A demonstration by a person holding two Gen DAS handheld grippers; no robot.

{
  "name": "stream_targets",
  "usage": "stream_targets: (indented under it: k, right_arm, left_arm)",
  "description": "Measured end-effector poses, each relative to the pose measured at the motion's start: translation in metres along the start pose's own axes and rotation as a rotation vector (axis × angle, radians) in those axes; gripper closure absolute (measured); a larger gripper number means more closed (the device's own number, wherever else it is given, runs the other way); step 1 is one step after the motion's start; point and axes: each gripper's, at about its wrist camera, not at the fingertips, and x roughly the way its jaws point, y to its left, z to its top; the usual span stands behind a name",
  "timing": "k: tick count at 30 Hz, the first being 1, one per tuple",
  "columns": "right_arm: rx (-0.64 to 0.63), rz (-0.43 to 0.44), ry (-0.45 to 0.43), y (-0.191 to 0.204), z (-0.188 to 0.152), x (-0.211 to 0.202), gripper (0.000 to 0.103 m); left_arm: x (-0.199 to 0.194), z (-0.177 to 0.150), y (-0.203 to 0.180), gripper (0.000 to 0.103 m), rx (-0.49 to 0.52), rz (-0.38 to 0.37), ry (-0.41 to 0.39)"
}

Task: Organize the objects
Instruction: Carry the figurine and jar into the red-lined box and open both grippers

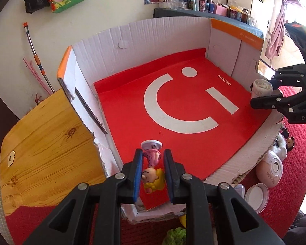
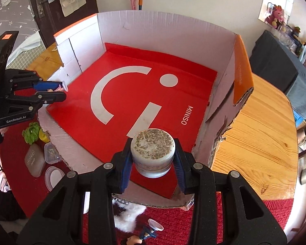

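A white cardboard box (image 1: pixel 144 34) with a red MINISO sheet (image 1: pixel 132 102) on its floor lies open in front of me; it also shows in the right wrist view (image 2: pixel 153 24). My left gripper (image 1: pixel 153 159) is shut on a small cartoon figurine (image 1: pixel 152 167) with a pink body and yellow dress, held over the box's near edge. My right gripper (image 2: pixel 153 153) is shut on a round white jar (image 2: pixel 153 151) with a speckled top, held over the red sheet (image 2: pixel 132 94). Each gripper shows in the other view: the right (image 1: pixel 261 94) and the left (image 2: pixel 61 90).
The box rests on a wooden table (image 1: pixel 40 143) and a red carpet (image 1: pixel 295 143). Beside the box lie round white containers (image 1: pixel 269 169), a lid (image 1: pixel 257 197), a green fuzzy item (image 2: pixel 31 132), small plastic boxes (image 2: pixel 34 160), a white furry toy (image 2: pixel 128 214) and another figurine (image 2: pixel 144 234).
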Motion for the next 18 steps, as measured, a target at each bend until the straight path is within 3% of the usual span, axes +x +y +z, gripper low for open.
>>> stream_targets:
  k: [18]
  right_arm:
    - [-0.087,-0.006,0.146,0.006,0.005,0.017,0.068]
  left_arm:
    - [0.006,0.005,-0.005,0.081,0.091,-0.040,0.105]
